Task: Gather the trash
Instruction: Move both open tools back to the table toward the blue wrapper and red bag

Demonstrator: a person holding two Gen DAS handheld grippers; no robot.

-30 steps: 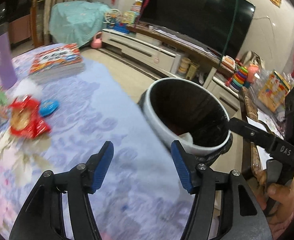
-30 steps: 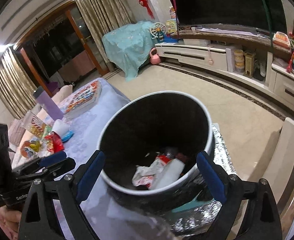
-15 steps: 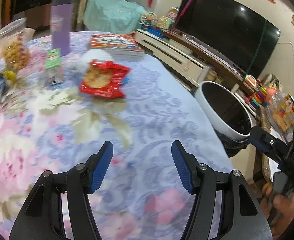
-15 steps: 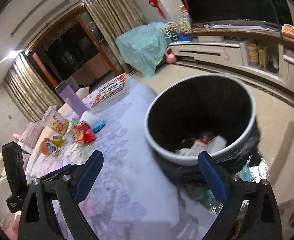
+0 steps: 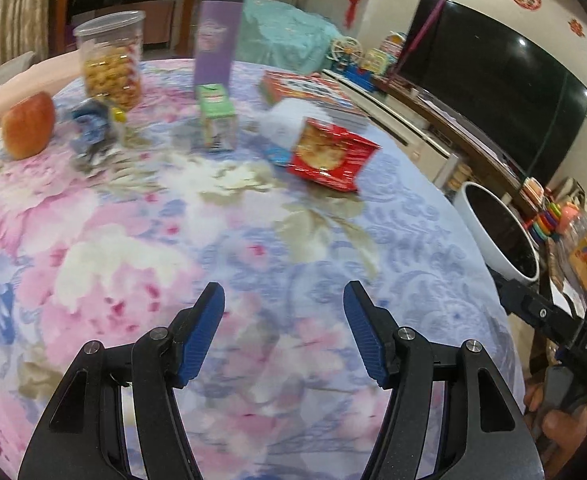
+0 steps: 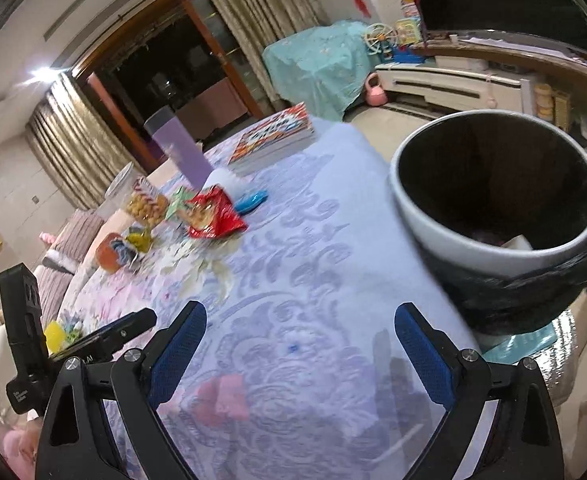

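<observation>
Left tongs (image 5: 283, 332) and right tongs (image 6: 299, 350) released, empty; crumpled red foil snack wrapper (image 5: 331, 156) ahead on floral-clothed desk (image 5: 253, 264). Best pinched across its raised edge.

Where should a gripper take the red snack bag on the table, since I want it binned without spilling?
Probably pinch the red snack bag by its crimped near edge, coming from above on the near side: it lies flat and crumpled, so an edge suits the open left gripper.
</observation>
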